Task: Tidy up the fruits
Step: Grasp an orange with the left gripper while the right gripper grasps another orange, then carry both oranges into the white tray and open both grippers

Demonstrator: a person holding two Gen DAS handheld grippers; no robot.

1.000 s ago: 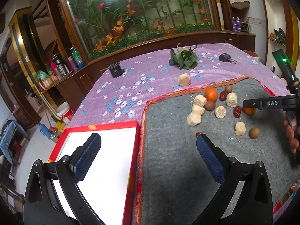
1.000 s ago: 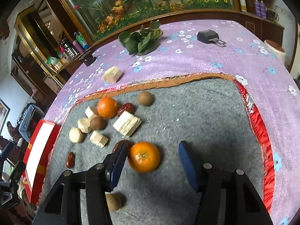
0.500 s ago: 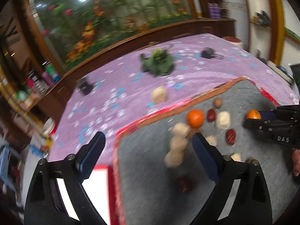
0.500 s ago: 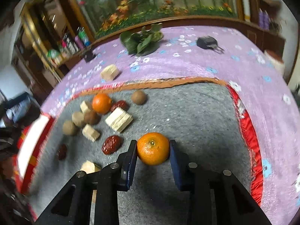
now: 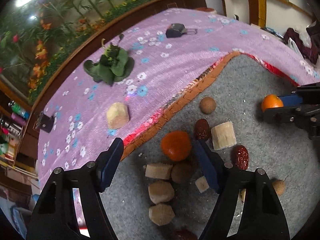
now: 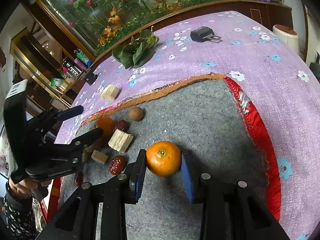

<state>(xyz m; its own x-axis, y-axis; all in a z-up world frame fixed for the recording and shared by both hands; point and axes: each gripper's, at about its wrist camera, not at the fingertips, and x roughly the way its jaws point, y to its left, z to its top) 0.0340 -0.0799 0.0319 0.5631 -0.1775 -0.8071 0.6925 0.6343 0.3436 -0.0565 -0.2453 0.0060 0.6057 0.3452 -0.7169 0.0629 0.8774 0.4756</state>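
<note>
Orange (image 6: 163, 158) clamped in right gripper (image 6: 163, 172), left gripper (image 5: 158, 160) apart, closing around second orange (image 5: 176, 145)

Coarse grey felt mat (image 6: 200, 120) with shiny red trim lies on a plush purple floral cloth (image 6: 260, 64); the orange (image 6: 163, 158) is glossy and dimpled.

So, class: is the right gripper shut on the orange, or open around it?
Shut on it: the right gripper has both blue pads pressed against the sides of the orange.

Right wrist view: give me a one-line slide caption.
Right hand-held gripper shut on a mandarin over the grey felt mat, left hand-held gripper straddling a second mandarin.
</note>
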